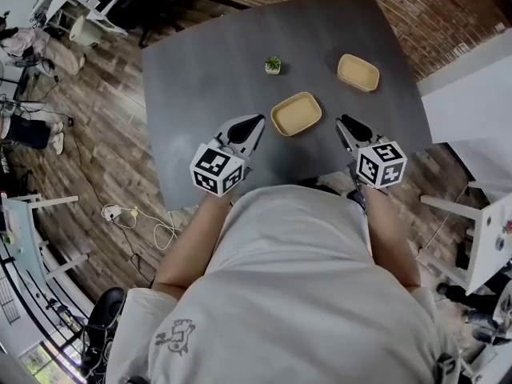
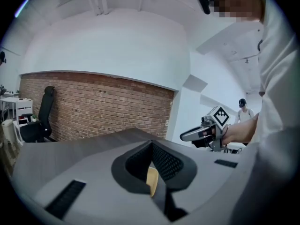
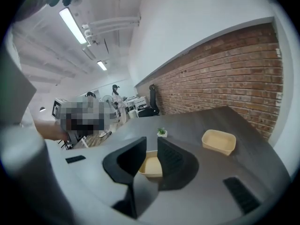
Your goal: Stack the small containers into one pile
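Two small beige containers lie apart on the dark grey table (image 1: 200, 62): a near one (image 1: 296, 114) and a far one (image 1: 358, 72) to its right. My left gripper (image 1: 258, 122) hovers just left of the near container, its jaws a narrow gap apart and empty; a sliver of that container (image 2: 152, 182) shows through the gap. My right gripper (image 1: 343, 122) hovers just right of the near container, open and holding nothing. In the right gripper view the near container (image 3: 151, 165) shows beyond the gap of that gripper (image 3: 151, 143), and the far one (image 3: 218, 141) lies to the right.
A tiny potted plant (image 1: 273, 65) stands behind the near container. The table's front edge runs close to my body. Chairs and desks (image 1: 88, 6) stand on the wooden floor at the back left. A brick wall (image 3: 220, 74) runs beyond the table.
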Demonstrator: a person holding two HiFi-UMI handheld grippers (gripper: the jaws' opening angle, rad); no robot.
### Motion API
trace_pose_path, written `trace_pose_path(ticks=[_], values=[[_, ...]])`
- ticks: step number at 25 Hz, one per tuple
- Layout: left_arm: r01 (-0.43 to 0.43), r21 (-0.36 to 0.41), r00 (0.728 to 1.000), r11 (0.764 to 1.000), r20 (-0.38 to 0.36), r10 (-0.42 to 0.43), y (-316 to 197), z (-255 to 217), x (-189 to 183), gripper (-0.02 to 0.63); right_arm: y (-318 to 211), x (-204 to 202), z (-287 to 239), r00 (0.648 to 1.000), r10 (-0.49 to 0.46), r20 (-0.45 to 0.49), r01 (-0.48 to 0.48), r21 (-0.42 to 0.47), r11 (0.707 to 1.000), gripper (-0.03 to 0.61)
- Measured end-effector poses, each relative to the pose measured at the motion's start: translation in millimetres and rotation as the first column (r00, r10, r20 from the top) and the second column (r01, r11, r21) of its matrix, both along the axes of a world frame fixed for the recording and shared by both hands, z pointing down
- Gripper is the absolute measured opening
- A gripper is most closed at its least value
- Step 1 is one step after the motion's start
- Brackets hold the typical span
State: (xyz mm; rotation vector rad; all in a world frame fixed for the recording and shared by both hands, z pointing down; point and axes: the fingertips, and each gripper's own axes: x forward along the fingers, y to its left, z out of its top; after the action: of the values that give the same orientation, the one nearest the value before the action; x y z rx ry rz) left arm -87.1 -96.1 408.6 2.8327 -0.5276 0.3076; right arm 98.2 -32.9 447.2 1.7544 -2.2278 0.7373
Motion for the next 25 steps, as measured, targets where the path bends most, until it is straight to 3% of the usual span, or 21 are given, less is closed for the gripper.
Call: trace_pose_path(ticks=[13, 25], values=[[-0.145, 0.02, 0.989, 0.989, -0.025, 0.145, 16.2, -2.2, 29.4, 0.011, 44.4, 28.6, -1.7, 0.986, 0.168, 0.0, -0.168, 0.008, 0.986, 0.08], [-0.195, -0.007, 0.981, 0.981, -0.025, 0.195, 18.5, -0.8, 79.8, 0.011, 48.3, 80.8, 1.5, 0.979, 0.203, 0.0, -0.203, -0.013, 0.979, 0.08]])
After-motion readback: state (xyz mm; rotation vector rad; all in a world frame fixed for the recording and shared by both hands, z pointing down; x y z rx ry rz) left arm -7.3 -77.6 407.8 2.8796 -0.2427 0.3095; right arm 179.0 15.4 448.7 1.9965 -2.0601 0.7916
